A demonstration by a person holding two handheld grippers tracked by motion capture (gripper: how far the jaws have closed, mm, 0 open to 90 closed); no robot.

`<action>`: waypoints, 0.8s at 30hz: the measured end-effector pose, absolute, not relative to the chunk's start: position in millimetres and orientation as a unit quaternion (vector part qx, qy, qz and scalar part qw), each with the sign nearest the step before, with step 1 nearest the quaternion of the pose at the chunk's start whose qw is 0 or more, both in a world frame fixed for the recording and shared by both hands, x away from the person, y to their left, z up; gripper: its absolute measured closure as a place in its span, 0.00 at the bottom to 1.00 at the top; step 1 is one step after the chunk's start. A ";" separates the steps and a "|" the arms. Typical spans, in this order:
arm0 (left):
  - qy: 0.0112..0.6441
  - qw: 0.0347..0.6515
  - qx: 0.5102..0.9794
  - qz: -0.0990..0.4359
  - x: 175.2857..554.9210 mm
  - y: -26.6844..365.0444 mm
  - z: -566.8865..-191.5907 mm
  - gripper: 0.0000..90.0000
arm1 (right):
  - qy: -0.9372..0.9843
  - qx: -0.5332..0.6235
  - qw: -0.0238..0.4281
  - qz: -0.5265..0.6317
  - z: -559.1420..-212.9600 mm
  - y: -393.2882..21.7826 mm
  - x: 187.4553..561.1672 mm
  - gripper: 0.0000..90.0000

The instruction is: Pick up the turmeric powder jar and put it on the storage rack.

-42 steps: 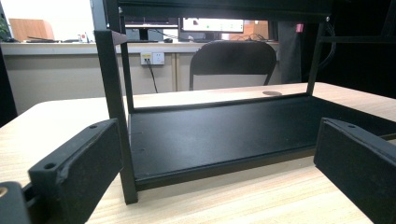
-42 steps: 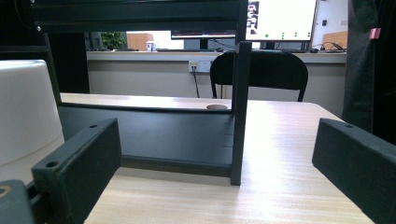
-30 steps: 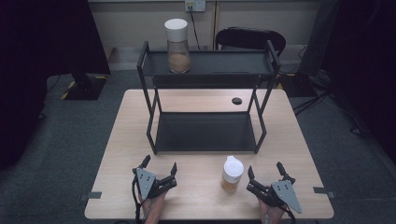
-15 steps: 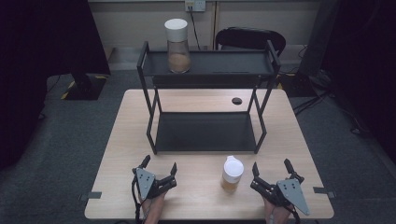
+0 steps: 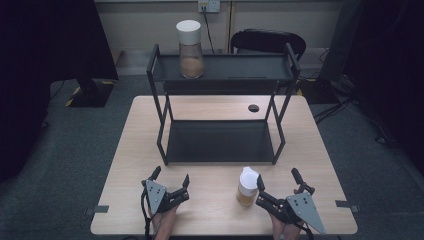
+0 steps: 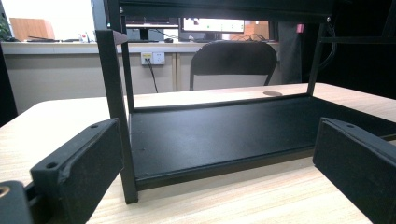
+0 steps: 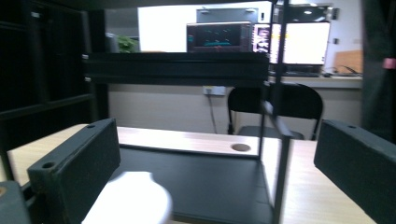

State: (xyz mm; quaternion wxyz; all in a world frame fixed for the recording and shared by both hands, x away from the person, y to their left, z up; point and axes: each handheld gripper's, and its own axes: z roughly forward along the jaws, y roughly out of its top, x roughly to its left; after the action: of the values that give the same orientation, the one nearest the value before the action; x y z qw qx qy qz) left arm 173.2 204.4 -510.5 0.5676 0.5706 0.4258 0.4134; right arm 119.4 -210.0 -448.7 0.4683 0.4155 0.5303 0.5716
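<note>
A small white-capped jar (image 5: pixel 247 187) of brown powder stands on the table's near edge, just left of my right gripper (image 5: pixel 279 185), which is open and apart from it; its blurred white cap (image 7: pixel 128 203) shows low between the jaws in the right gripper view. My left gripper (image 5: pixel 171 177) rests open near the front left, with nothing between its fingers, facing the black two-tier rack (image 5: pixel 220 142). A taller white-lidded jar (image 5: pixel 190 48) of brown powder stands on the rack's top shelf, at its left. The rack's lower shelf (image 6: pixel 224 133) is bare.
A small dark round hole (image 5: pixel 253 108) marks the tabletop behind the rack's right side. A black chair (image 5: pixel 267 41) stands beyond the table. The rack's front left post (image 6: pixel 116 112) rises close ahead of my left gripper.
My right gripper has shifted a little to the right and turned slightly, away from the small jar. The left gripper and both jars stay where they were.
</note>
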 end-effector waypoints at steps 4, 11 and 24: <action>0.427 0.567 0.570 0.414 173.1 203.7 -510.4 0.01 | 0.540 0.402 0.465 0.575 -449.0 -203.6 119.9 0.00; 0.424 0.566 0.572 0.417 172.8 203.5 -510.7 0.01 | 0.538 0.395 0.461 0.585 -459.6 -195.3 117.4 0.05; 0.425 0.566 0.571 0.416 173.0 203.4 -510.5 0.02 | 0.588 0.404 0.423 0.559 -471.1 -183.4 126.0 0.13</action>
State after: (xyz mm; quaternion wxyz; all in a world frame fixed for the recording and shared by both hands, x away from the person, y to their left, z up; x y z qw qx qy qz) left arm 173.0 203.4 -510.5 0.5659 0.5714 0.4246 0.4159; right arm 126.0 -183.4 -471.1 0.4226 0.4036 0.5878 0.5594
